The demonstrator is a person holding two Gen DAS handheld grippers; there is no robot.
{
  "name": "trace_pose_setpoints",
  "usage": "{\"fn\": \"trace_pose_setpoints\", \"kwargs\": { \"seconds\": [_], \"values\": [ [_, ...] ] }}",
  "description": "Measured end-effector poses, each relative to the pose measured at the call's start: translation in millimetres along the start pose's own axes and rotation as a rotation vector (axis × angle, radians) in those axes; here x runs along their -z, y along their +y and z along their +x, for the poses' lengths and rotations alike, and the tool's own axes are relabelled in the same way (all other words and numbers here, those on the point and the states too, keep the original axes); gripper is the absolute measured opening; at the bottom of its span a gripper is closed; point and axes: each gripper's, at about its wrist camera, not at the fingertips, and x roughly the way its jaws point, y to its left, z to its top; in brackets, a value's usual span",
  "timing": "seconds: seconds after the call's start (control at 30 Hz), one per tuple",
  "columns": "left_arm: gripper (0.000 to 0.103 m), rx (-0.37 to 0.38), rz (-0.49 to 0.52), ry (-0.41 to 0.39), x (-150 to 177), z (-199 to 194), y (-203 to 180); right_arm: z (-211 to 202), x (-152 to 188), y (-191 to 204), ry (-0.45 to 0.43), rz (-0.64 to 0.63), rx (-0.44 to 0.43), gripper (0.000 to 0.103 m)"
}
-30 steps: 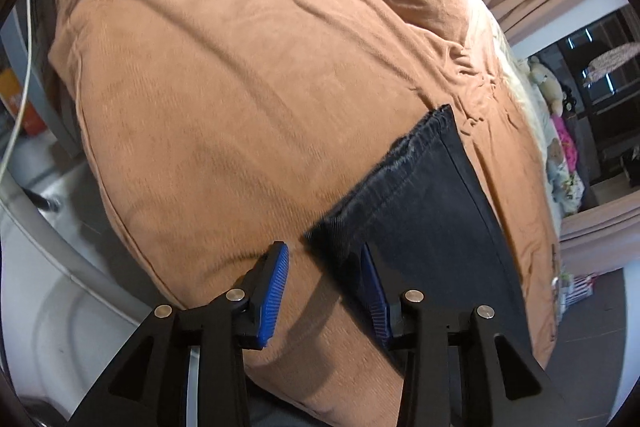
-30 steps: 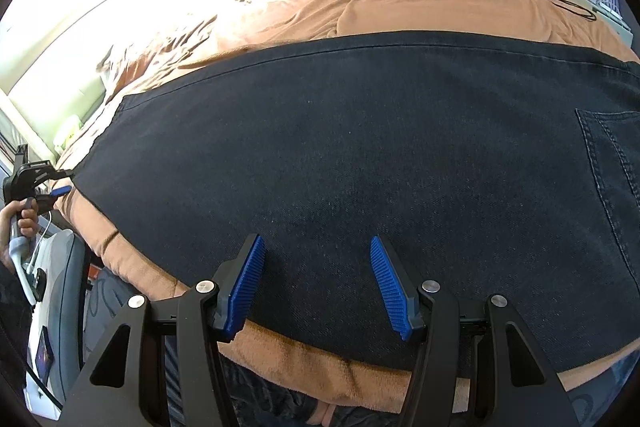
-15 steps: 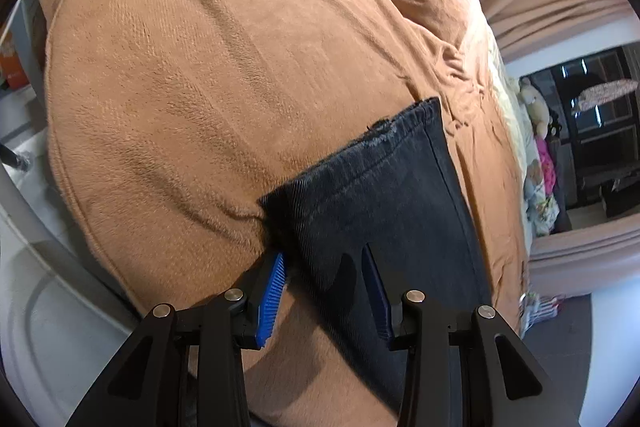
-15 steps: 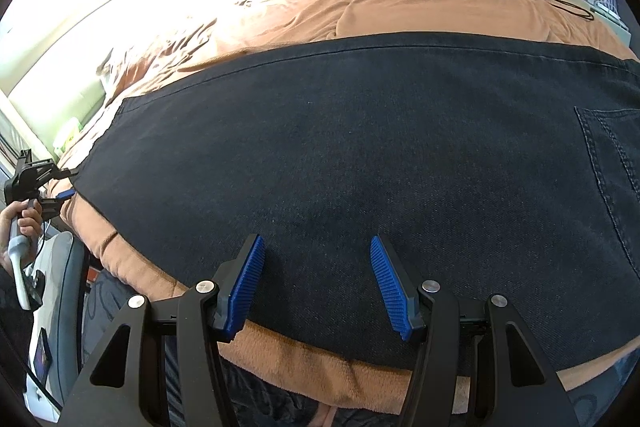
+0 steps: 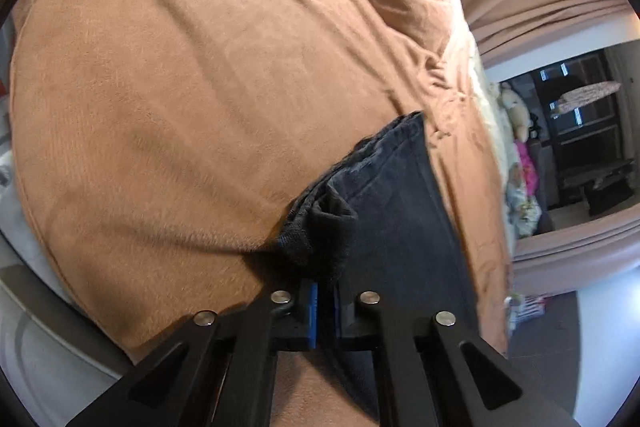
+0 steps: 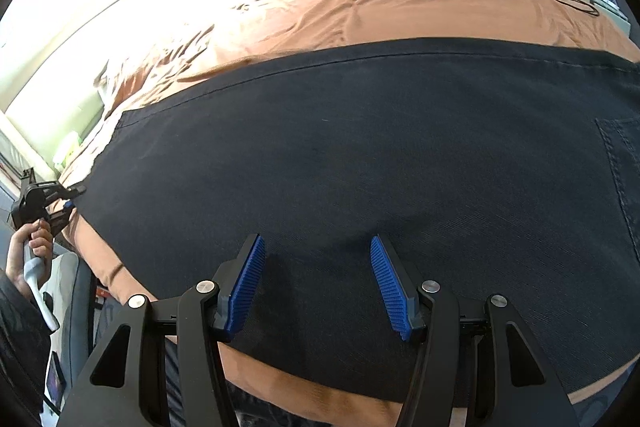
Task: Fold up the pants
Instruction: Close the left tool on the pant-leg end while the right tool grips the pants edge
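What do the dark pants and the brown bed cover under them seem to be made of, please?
The pants look like dark denim, matte: fine diagonal twill ribbing, stitched pocket seam, frayed hem bunched in the left gripper. The bed cover looks like soft brushed fleece or microsuede, with a short fuzzy nap and shallow creases; the exact fibre is unclear.

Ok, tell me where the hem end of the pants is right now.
In the left wrist view the pants' hem sits low and centre on the brown blanket, bunched and pinched in the shut left tool.
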Motion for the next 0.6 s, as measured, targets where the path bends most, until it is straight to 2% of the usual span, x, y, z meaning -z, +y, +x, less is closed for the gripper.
{"fn": "trace_pose_setpoints", "kwargs": {
  "seconds": [0.17, 0.43, 0.6],
  "values": [
    [0.004, 0.044, 0.054, -0.029, -6, -17, -26, 13, -4, 11, 0.032, 0.005, -0.034, 0.028],
    [0.004, 0.086, 0.113, -0.055, -12, -32, -66, 13, 8, 21, 0.097, 0.019, 0.007, 0.027],
    [0.004, 0.090, 0.112, -0.059, -13, -33, -75, 16, -7, 14, 0.116, 0.056, 0.021, 0.018]
  ]
}}
